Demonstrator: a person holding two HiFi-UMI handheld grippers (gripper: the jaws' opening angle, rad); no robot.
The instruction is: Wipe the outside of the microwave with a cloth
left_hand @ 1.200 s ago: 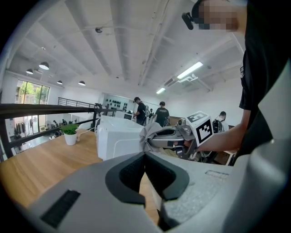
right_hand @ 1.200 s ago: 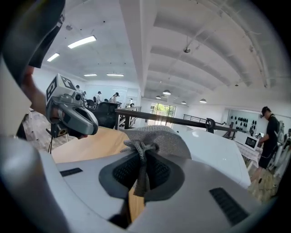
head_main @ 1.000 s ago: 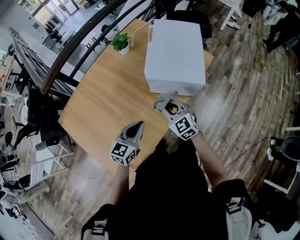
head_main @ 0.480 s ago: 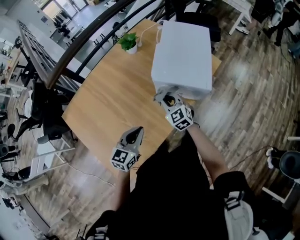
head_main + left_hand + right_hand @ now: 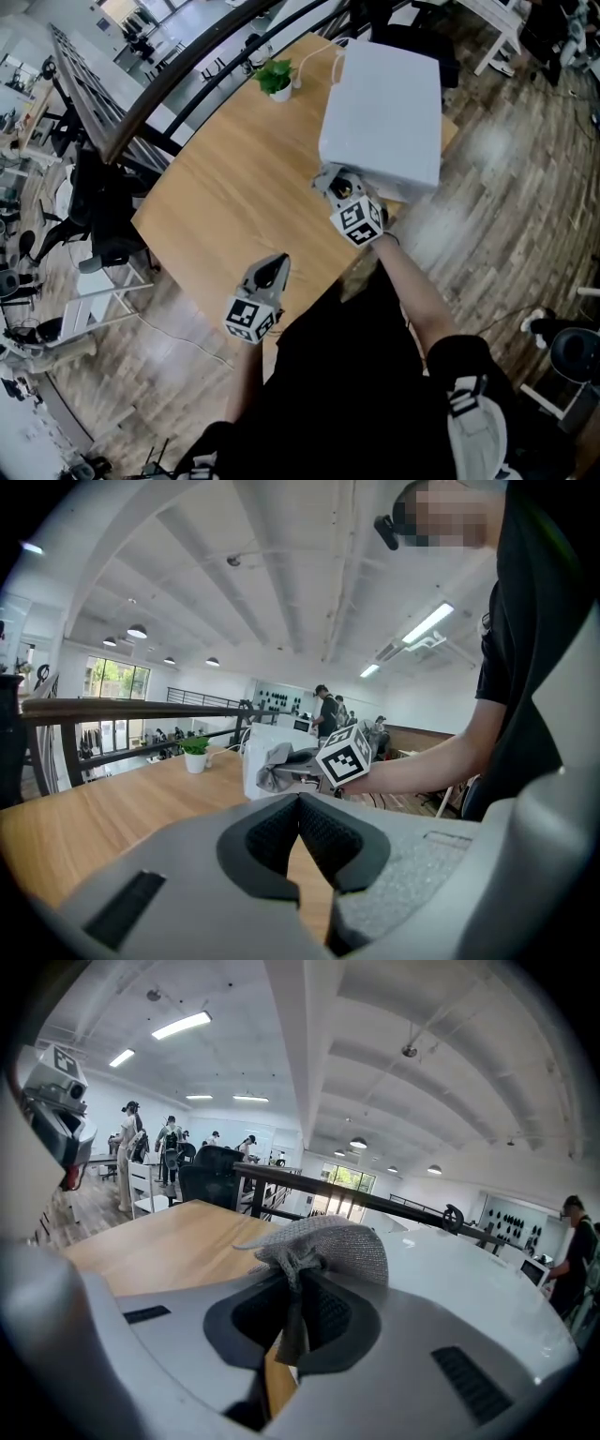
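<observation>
Wooden planks cover the floor (image 5: 487, 216) below you in the head view, and a light wooden table (image 5: 225, 187) stands on it beside a black railing (image 5: 169, 80). The white microwave (image 5: 384, 103) sits at the table's far right corner. Its long axis runs away from you and one short end points back at you. A small potted plant (image 5: 275, 77) stands on the table just left of its far end. Your right gripper (image 5: 336, 187) reaches to the near left corner of the microwave with a grey cloth (image 5: 322, 175) bunched at its tip. Your left gripper (image 5: 279, 264) hangs over the near table edge, well apart from the microwave.

From the left gripper view, your left gripper (image 5: 300, 808) has its jaws pressed together with nothing between them. Beyond them the table (image 5: 103, 803) stretches to the plant (image 5: 195, 752). The cloth (image 5: 274, 766) shows against the microwave (image 5: 255, 747), held by your right gripper (image 5: 298, 771).

From the right gripper view, your right gripper (image 5: 298, 1302) is clamped on the cloth (image 5: 328, 1241), which bulges up above the jaws while a tail hangs down between them. The microwave's white top (image 5: 469, 1283) fills the right side, right at the cloth's edge. The table (image 5: 169, 1241) lies to the left.
</observation>
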